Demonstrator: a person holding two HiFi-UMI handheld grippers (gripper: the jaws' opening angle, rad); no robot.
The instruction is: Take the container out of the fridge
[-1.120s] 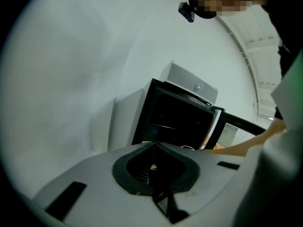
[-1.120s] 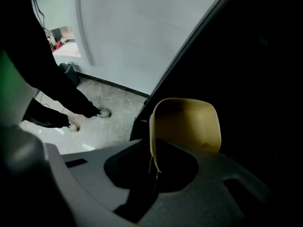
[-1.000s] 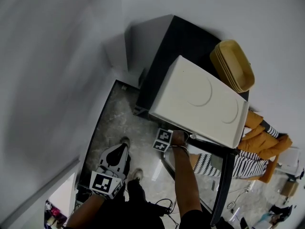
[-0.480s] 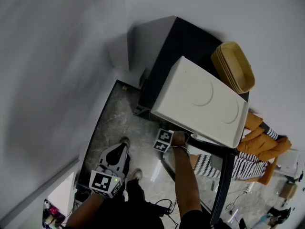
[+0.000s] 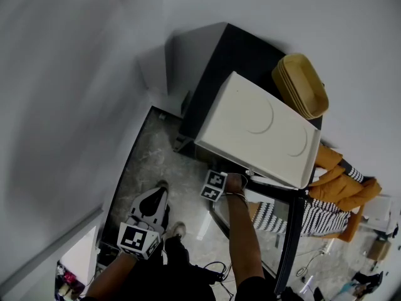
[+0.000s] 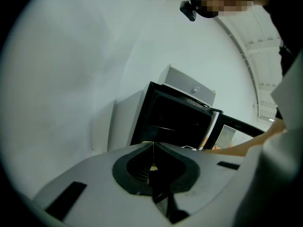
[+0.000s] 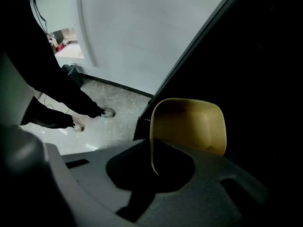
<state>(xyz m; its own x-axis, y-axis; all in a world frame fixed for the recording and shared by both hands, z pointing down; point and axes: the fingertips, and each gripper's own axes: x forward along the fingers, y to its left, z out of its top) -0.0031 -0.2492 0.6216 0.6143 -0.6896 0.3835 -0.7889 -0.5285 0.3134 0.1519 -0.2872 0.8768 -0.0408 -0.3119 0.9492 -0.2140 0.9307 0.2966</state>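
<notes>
change: barely any; head view has drifted slightly, and both grippers sit where they were.
right gripper [image 7: 152, 165]: jaws pinched on the near rim of the tan, rounded plastic container [image 7: 189, 124].
container: at the mouth of the black boxy fridge [image 5: 233, 61], with dark interior behind and to its right and floor to its left.
left gripper [image 6: 152, 161]: jaws pressed together with nothing between, held low, well apart from the fridge.
done: grasp looks made.
left: draw the container fully clear of the fridge; it seems not yet out.
</notes>
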